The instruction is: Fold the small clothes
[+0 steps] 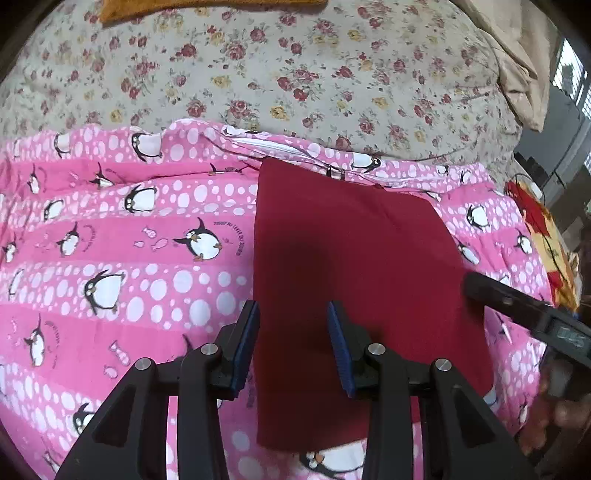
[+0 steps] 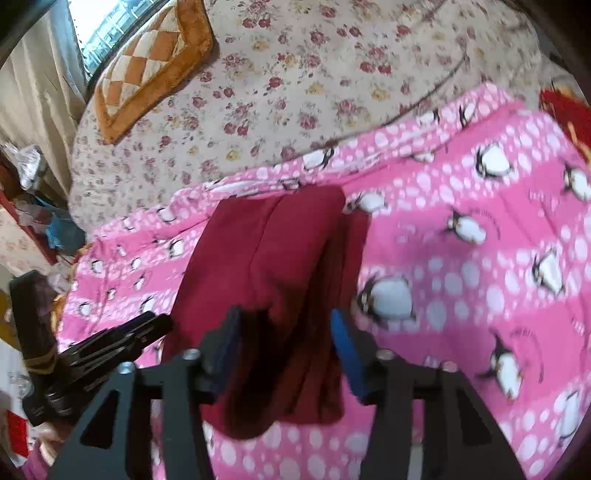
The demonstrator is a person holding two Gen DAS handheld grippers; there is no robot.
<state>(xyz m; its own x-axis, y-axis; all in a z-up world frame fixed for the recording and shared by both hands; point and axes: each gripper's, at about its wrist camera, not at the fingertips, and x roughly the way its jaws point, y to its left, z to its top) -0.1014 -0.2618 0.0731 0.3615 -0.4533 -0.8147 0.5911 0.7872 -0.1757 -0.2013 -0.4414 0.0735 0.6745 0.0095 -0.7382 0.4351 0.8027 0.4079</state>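
Floral-sheeted bed, bright window, beige curtain

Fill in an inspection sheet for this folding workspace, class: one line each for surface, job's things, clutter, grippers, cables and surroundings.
Surface: pink penguin quilt spread over a floral bedspread.
Job's things: one dark red garment lying on the quilt; flat in the left view, its right side looks rumpled in the right view.
Clutter: orange checked cushion on the bedspread; red and yellow cloth at the quilt's right edge.
Grippers: left gripper open, over the garment's left edge; right gripper open, over the garment, view blurred.
Cables: a thin dark cord lies across the bedspread.
Surroundings: curtain and bright window; a shelf of bags.
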